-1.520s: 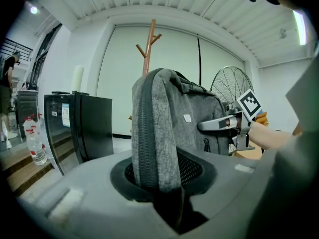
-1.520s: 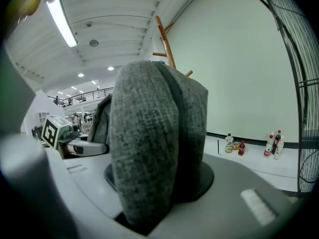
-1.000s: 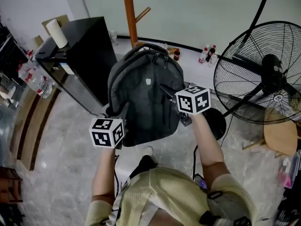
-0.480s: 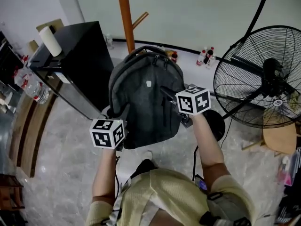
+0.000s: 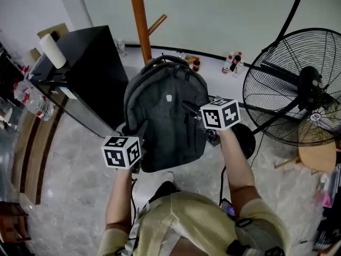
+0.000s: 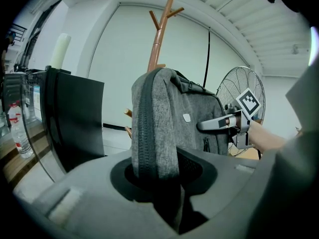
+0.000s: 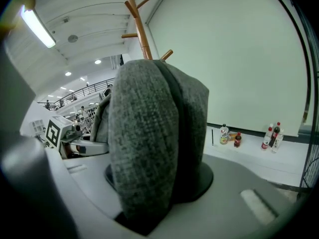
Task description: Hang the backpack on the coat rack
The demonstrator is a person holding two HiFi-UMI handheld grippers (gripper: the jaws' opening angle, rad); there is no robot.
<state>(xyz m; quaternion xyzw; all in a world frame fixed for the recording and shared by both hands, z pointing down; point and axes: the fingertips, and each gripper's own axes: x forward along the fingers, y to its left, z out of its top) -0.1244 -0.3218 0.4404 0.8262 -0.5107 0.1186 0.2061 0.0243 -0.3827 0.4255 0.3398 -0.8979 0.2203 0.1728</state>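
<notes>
Clamping the backpack point(image 5: 166, 116), left gripper point(image 6: 157, 178) and right gripper point(image 7: 149, 198) jaws show fully only in gripper views.

Grey backpack point(image 5: 165, 116), seemingly reddish-brown coat rack point(image 5: 139, 20)

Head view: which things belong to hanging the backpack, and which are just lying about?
For the job: backpack, gripped at each side by the left gripper and right gripper; coat rack.
Lying about: fan, black cabinet, paper roll, bottles by the wall.
</notes>
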